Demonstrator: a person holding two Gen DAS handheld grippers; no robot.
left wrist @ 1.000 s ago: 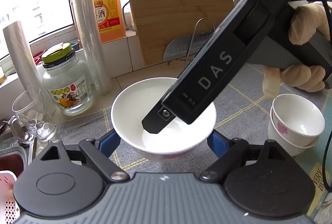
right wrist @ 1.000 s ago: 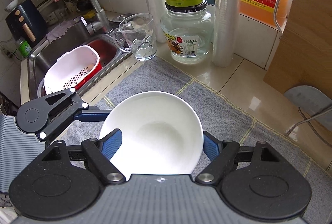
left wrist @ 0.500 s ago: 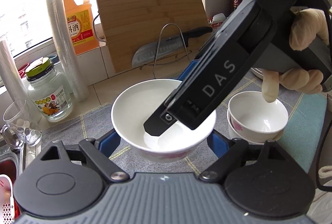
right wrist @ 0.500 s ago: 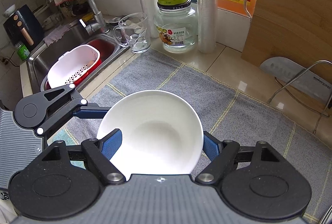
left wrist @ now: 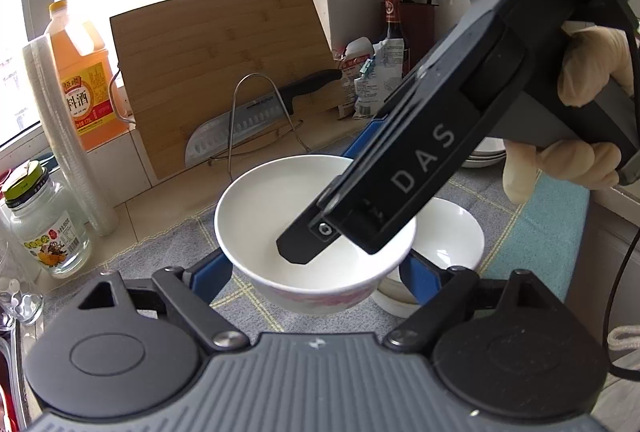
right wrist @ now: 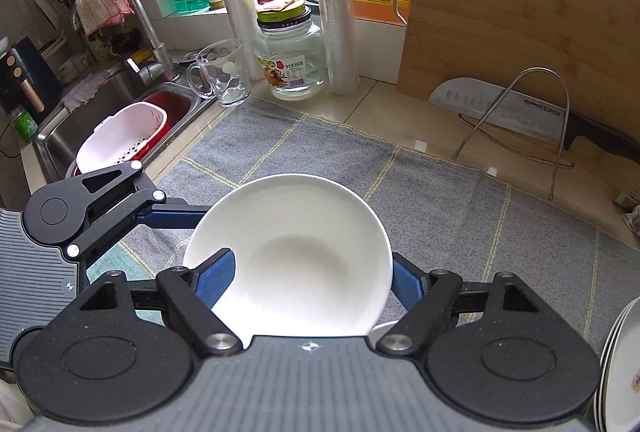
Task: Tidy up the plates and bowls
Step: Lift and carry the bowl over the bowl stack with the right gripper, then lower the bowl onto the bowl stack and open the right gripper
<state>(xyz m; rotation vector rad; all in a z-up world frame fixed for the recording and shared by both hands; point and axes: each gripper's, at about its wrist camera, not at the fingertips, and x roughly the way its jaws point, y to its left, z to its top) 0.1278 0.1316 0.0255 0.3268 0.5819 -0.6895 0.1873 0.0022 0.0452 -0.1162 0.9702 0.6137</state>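
The grey mat [right wrist: 440, 191] spreads bare ahead of the right gripper [right wrist: 308, 278], its edge near the sink [right wrist: 80, 111]. The empty white bowl [left wrist: 316, 232] sits between both grippers' pads: the left gripper [left wrist: 316, 272] clamps its sides, the right grips its rim. Stacked empty bowls [left wrist: 452, 244] lie just right.

two bowls [left wrist: 316, 228], one knife [left wrist: 256, 119], two claws [left wrist: 316, 276]

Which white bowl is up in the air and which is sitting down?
The white bowl with pink marks is lifted between both grippers. The plain white bowl beside it rests on the grey cloth.
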